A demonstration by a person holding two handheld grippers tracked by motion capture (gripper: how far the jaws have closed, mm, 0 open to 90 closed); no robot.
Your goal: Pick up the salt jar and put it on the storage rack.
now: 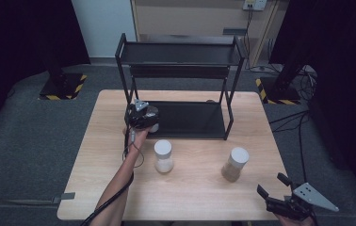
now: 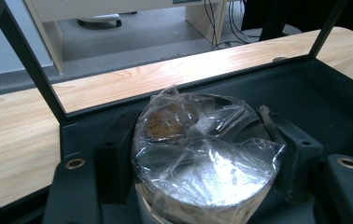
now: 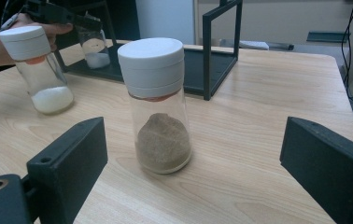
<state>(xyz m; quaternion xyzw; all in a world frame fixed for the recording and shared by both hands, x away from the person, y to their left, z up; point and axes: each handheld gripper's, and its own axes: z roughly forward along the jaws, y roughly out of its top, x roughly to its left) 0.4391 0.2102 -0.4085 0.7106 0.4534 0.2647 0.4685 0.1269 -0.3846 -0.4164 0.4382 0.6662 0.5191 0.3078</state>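
Note:
My left gripper (image 1: pixel 142 117) is shut on a clear jar (image 2: pixel 202 158) whose top is wrapped in crinkled plastic film; it holds white powder (image 3: pixel 95 58). The jar is at the front left corner of the lower shelf (image 1: pixel 190 120) of a black two-tier rack (image 1: pixel 181 54); I cannot tell whether it rests on the shelf. Two white-lidded jars stand on the table: one with white powder (image 1: pixel 163 156), one with brown powder (image 1: pixel 235 164). My right gripper (image 1: pixel 271 184) is open near the table's front right corner, and the brown-powder jar (image 3: pixel 158 107) stands upright a little beyond its jaws.
The wooden table (image 1: pixel 195 197) has bare room in front of the jars and on both sides of the rack. The rack's posts (image 3: pixel 206 51) rise behind the brown-powder jar. Dark stands and cables are on the floor around the table.

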